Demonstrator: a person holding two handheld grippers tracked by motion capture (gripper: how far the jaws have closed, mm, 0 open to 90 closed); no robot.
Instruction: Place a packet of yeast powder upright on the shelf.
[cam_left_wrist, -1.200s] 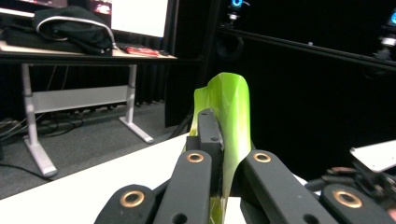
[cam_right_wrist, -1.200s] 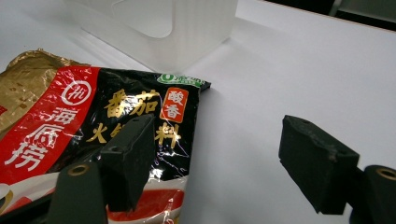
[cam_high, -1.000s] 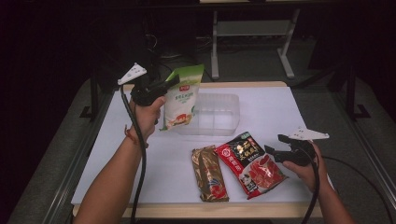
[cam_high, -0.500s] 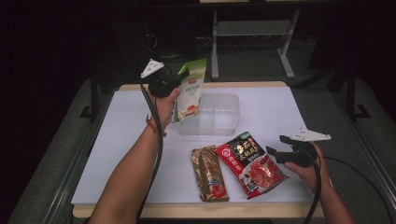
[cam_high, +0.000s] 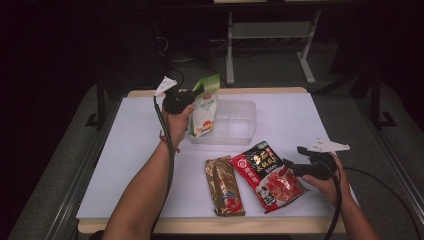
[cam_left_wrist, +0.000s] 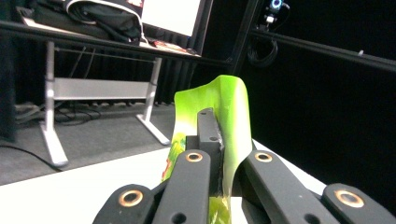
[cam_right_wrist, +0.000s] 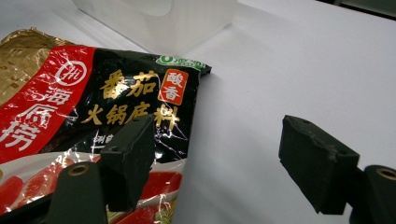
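Lowering toward the clear plastic rectangular tub (cam_high: 231, 122), the left gripper (cam_high: 186, 97) has carried the green-and-white glossy snack pouch (cam_high: 204, 107) from higher up, at about 11 o'clock of the table, down and slightly toward 12 o'clock over the last second, so the pouch's bottom edge now sits at the tub's near-left rim. Judgement: the packing step is nearly done for this item; what remains is to seat the pouch inside the tub and let go. Left jaws are clamped tight on the pouch's upper edge; the left gripper view shows the bright green film (cam_left_wrist: 219, 116) pinched and buckled between the two black jaws. The right gripper (cam_high: 292, 167) has not shifted; it rests at about 4 o'clock on the white table sheet (cam_high: 310, 120), jaws spread wide and holding nothing, one jaw overlapping the corner of the black-and-red crinkled foil sachet (cam_right_wrist: 93, 107), the other over bare sheet. Just beside that sachet, at 6 o'clock, lies a gold-brown oblong foil packet (cam_high: 224, 186), flat and touching the sachet's edge. Materials: the tub is thin translucent plastic with rounded corners, rigid; all three packets are soft shiny film, creased and reflective, likely slippery and prone to folding under a pinch.
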